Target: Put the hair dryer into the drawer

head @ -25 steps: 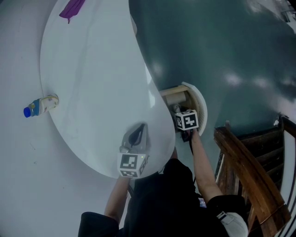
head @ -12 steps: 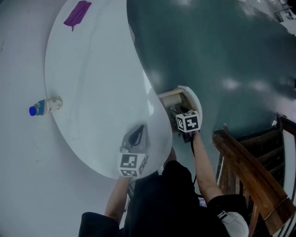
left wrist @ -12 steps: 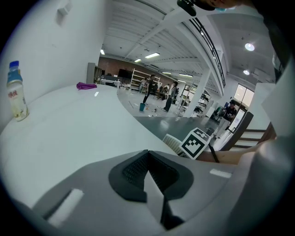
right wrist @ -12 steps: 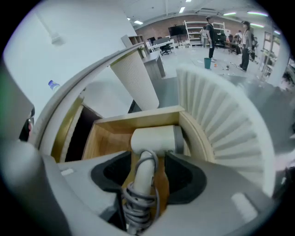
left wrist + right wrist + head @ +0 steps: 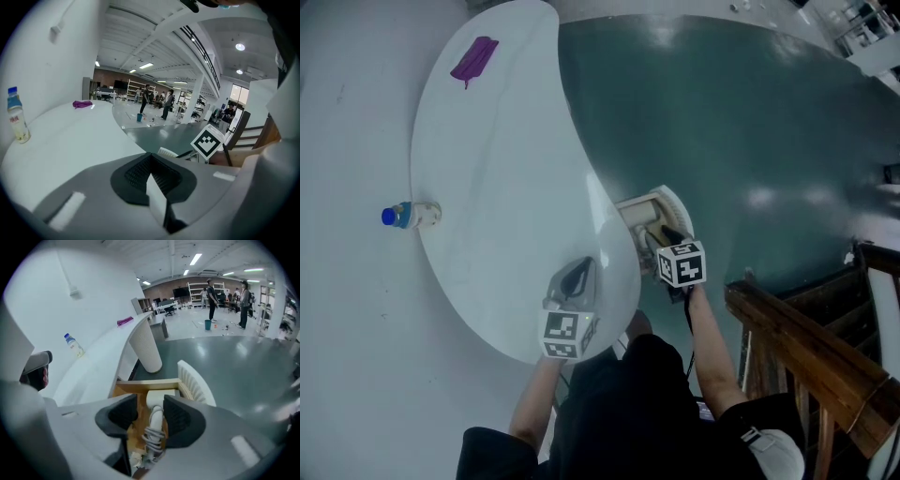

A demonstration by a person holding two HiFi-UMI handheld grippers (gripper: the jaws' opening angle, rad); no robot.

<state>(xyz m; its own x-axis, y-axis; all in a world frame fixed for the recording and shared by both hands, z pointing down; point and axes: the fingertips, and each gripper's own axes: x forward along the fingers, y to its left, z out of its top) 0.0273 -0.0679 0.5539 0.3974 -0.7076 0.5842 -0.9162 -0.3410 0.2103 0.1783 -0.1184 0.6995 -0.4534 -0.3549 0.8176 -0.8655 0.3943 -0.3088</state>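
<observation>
White hair dryer [image 5: 158, 400] lay in the open wooden drawer [image 5: 140, 382].
Right tongs [image 5: 151, 416] were closing empty above; left tongs [image 5: 151, 163] sat together. Coiled cord [image 5: 152, 437] might jam the drawer.

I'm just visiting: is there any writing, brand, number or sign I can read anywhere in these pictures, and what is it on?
No text here can be read.
Small clear plastic bottle with a blue cap: its label carries print, too small and blurred to read.
Cube with black-and-white square markers, and the second such cube: patterns only, no letters or digits.
Far hall in the background: nothing legible.
</observation>
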